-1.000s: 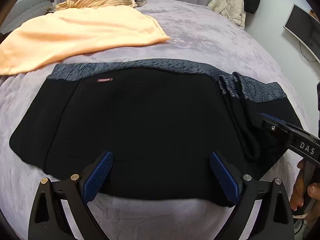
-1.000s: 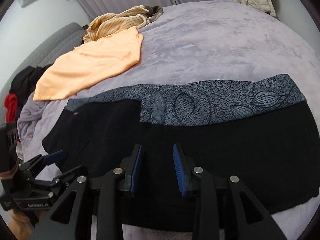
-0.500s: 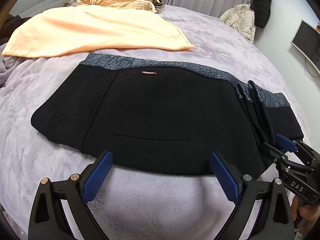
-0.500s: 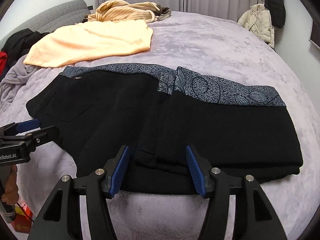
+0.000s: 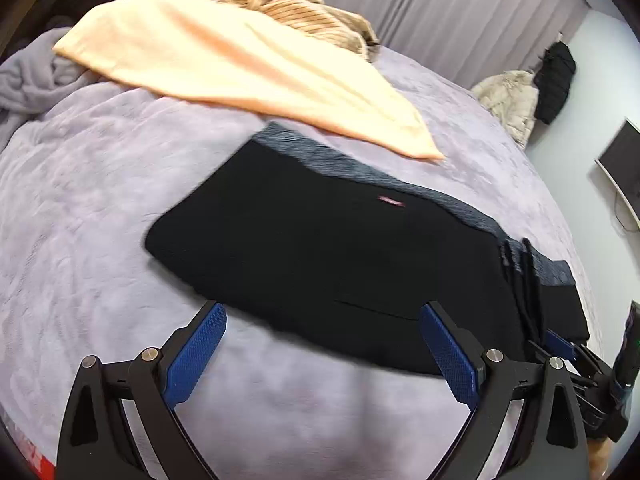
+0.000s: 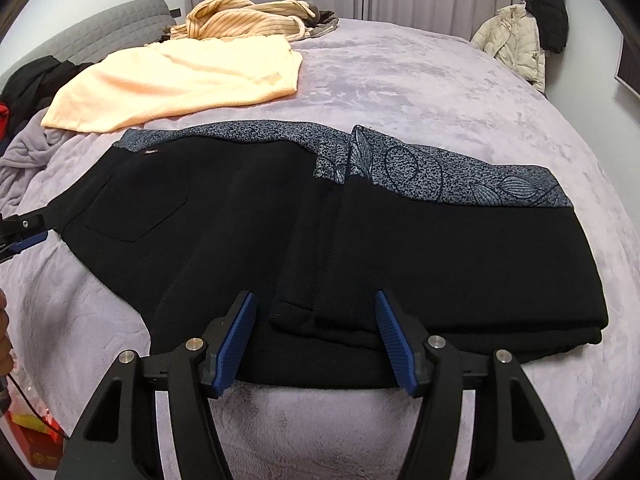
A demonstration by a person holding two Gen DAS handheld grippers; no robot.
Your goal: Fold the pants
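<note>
Blue ribbed rubber lines the inner faces of our black plastic claws. Our right gripper [image 6: 316, 336] stands partly spread; its jaws have just been opening, and its pads flank the near edge of the pants [image 6: 360, 248] without pressing on the cloth. Our left gripper [image 5: 322, 346] gapes wide and holds nothing, with bare blanket and the hem's near edge between its pads.

The pants are soft, matte black fabric, folded into a broad, flat slab across the bed. A speckled grey-blue waistband [image 6: 440, 168] with leaf and loop outlines runs along their far edge. A loose inner flap forms thick ridges in front of our right claw, and a stitched patch pocket [image 6: 136, 216] sits towards the left.

Beneath lies a plush lilac blanket [image 6: 420, 80], faintly mottled. Farther off rest a fluffy peach towel [image 6: 180, 80] and a crumpled tan ribbed garment [image 6: 244, 18].
</note>
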